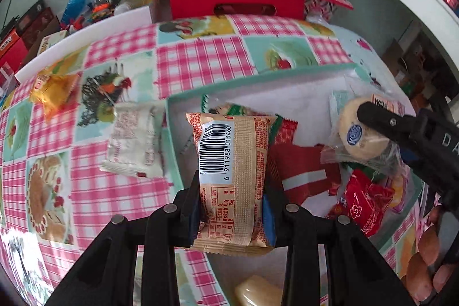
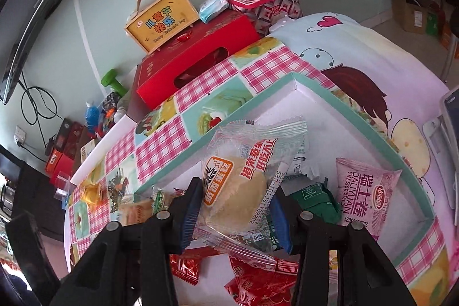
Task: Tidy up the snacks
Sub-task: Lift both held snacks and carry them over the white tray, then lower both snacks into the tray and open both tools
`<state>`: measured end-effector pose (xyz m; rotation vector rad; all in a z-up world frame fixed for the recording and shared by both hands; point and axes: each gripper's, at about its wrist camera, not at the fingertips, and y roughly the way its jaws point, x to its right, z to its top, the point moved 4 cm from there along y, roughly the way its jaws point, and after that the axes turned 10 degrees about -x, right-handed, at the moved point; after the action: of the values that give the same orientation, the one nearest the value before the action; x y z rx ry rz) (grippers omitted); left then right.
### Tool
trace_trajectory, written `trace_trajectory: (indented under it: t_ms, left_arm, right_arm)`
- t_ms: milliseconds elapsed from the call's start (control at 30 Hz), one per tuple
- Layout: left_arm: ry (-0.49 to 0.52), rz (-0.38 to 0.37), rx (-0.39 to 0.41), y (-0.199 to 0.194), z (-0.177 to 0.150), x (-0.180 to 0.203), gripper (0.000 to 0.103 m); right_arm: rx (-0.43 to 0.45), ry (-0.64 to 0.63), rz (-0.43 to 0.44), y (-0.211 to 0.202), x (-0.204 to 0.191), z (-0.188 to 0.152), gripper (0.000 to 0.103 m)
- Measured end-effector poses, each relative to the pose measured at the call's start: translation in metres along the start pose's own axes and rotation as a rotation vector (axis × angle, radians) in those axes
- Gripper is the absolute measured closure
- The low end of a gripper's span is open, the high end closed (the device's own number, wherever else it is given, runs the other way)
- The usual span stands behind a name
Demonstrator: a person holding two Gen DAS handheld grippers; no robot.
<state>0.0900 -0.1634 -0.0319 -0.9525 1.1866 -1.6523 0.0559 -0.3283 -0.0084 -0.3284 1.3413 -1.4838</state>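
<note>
On the checked cloth (image 1: 120, 208), far left, lies a yellow packet (image 1: 53, 93); nearer the middle, a white packet (image 1: 132, 141) lies just beside the box (image 1: 172, 134). The left gripper (image 1: 231, 208) is clenched on a tan packet (image 1: 231, 177), barcode up, held over the box's left edge. Red packets (image 1: 298, 171) lie inside the box. To the right, the right gripper (image 2: 232, 217) is clamped on a clear-wrapped bun (image 2: 238, 191) above the box, with a green packet (image 2: 314, 198) and a pink packet (image 2: 364, 194) lying in the far corner.
</note>
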Motion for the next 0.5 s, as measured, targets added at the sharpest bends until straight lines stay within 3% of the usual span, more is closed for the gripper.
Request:
trace_trajectory:
  t_ms: [500]
  left_arm:
    - [0.050, 0.017, -0.017, 0.018, -0.001, 0.022, 0.066]
  right_arm:
    - [-0.033, -0.021, 0.005, 0.014, 0.000, -0.002, 0.052]
